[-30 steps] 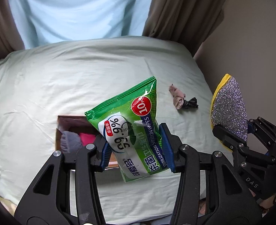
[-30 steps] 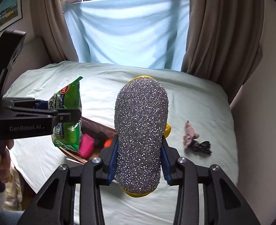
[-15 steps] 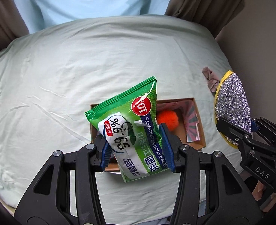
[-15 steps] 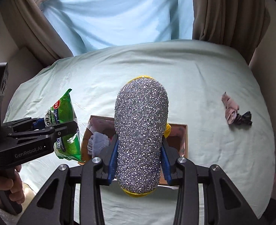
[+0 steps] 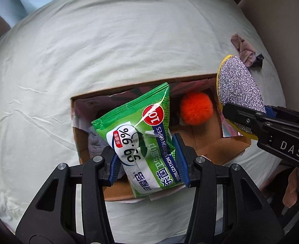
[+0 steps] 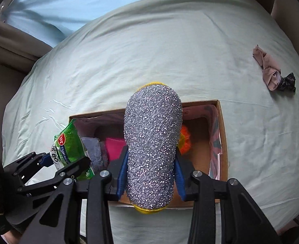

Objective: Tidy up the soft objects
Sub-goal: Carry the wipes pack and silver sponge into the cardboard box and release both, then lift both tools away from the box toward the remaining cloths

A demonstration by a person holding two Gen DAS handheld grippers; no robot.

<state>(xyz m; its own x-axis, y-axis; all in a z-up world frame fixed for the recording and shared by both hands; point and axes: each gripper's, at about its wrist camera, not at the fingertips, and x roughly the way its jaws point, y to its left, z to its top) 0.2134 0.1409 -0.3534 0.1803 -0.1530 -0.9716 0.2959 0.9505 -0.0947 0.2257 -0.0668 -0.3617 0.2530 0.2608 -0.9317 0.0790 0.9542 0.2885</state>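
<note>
My left gripper [image 5: 147, 158] is shut on a green pack of wet wipes [image 5: 141, 140] and holds it above the left half of an open cardboard box [image 5: 226, 148]. My right gripper [image 6: 150, 172] is shut on a glittery silver and yellow sponge [image 6: 151, 142] and holds it above the middle of the box [image 6: 223, 142]. The sponge [image 5: 239, 93] and the right gripper [image 5: 271, 130] also show in the left wrist view. In the box lie an orange pompom [image 5: 196, 108], a grey cloth [image 6: 93, 150] and a pink item [image 6: 114, 145].
The box sits on a pale green bedsheet [image 6: 169, 50]. A crumpled pink and black cloth [image 6: 271, 73] lies on the sheet to the right of the box. A blue curtain [image 6: 78, 6] hangs behind the bed. A wall stands on the right.
Both grippers have moved forward and tilted down over the box with their loads. The box now fills the middle of both views.
</note>
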